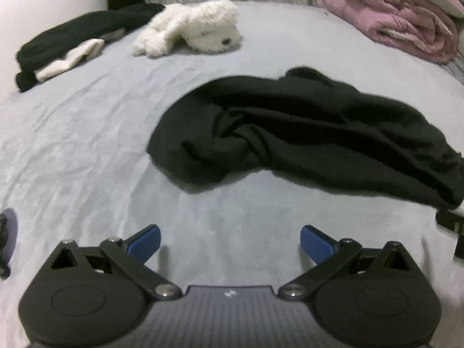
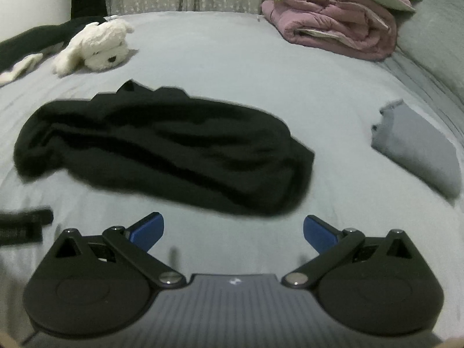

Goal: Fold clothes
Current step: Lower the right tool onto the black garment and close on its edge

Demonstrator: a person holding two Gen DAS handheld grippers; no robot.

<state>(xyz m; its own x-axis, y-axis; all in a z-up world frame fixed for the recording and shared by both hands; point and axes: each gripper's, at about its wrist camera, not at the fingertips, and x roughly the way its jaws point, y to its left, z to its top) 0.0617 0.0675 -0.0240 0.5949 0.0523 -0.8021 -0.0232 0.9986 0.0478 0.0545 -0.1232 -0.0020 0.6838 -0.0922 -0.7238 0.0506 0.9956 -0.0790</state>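
Currently, the black garment (image 1: 304,133) lies crumpled on the grey bed sheet (image 1: 87,145), ahead of both tools. The left gripper (image 1: 230,242) and right gripper (image 2: 233,232) are spread wide, empty, hovering short of the cloth.

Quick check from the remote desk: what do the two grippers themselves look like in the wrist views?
The left gripper and right gripper look identical: a ribbed grey body with a small white mark at its centre, two round black discs, and black linkage arms joined by silver screws. The jaws end in blue pads. No cables, hands or sleeves are visible.
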